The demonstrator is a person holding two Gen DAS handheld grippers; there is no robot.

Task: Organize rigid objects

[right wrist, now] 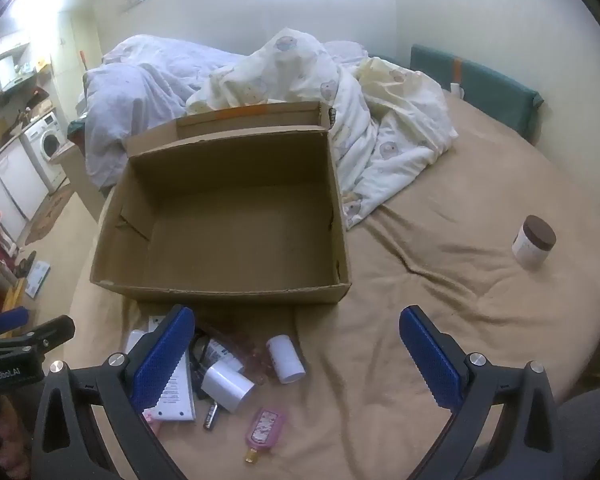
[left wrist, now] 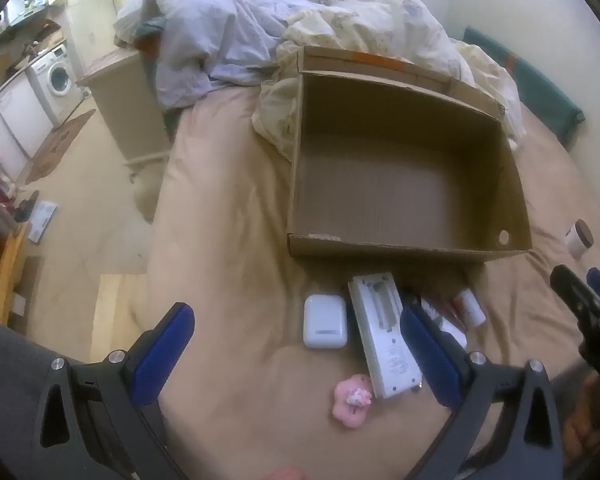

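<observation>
Right now both grippers hang wide apart over the bed (right wrist: 440,280), holding nothing. The left gripper (left wrist: 296,356) hovers above a white case (left wrist: 325,322), with a long white adapter (left wrist: 384,336) running just beside its right finger and a pink charm (left wrist: 352,400) lying near the adapter's close end. The right gripper (right wrist: 296,360) sits over the same heap from the other side: a white tube (right wrist: 286,359), a white charger block (right wrist: 228,390) and a pink bottle (right wrist: 265,430) lie between its fingers, and a small dark cylinder, possibly a battery (right wrist: 211,416), rests by the block. Some darker items are tangled under the pile and too blurred to name.

Beyond the heap stands an open cardboard box (right wrist: 220,292), its near wall close to the objects. Its floor shows bare cardboard, so as far as I can judge nothing has been put away yet. A jar (right wrist: 534,242) with a brown lid stands well apart on the right side of the bed, upright on the sheet. Crumpled duvets (right wrist: 340,112) lie behind the box.

So the job looks to be at its start: every item in the heap, plus the far jar, is left to move into the box.
</observation>
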